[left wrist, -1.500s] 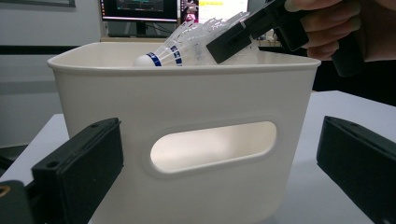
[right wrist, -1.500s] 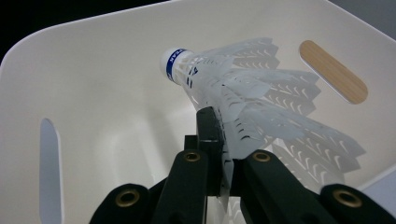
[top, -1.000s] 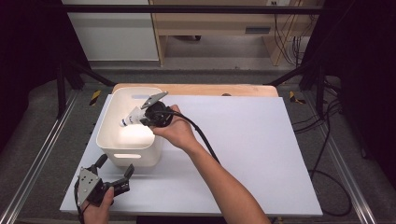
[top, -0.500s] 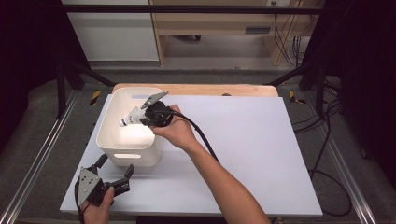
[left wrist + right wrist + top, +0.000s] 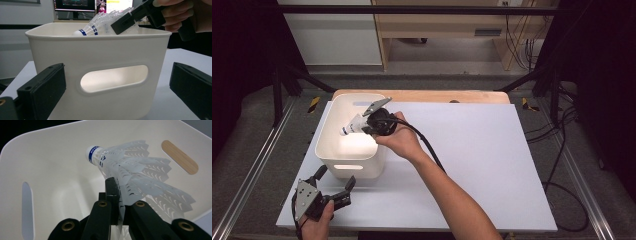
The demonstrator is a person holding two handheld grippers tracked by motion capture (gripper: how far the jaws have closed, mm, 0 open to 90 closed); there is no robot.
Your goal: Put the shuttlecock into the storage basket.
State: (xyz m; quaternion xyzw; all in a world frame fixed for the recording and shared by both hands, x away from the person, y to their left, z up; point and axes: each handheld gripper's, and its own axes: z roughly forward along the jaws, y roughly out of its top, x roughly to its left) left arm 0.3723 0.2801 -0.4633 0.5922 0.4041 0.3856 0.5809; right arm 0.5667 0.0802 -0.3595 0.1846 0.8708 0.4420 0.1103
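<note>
A white plastic bin [image 5: 327, 150] with slot handles stands at the table's left. Over its open top my right gripper [image 5: 362, 122] is shut on the skirt of a white shuttlecock [image 5: 351, 126] with a blue band, cork end pointing away. In the right gripper view the shuttlecock [image 5: 130, 172] hangs above the bin's inside [image 5: 55, 170], pinched between the black jaws. My left gripper [image 5: 334, 181] stands open near the table's front left, just in front of the bin. Its view faces the bin's front wall [image 5: 100, 55] and handle slot [image 5: 113, 78], with the shuttlecock [image 5: 95, 25] above the rim.
The white tabletop [image 5: 482, 150] stretches wide to the right of the bin. A wooden board [image 5: 437, 96] runs along its far edge. Metal frame rails [image 5: 257, 160] flank the table, and cables [image 5: 562, 150] hang at the right.
</note>
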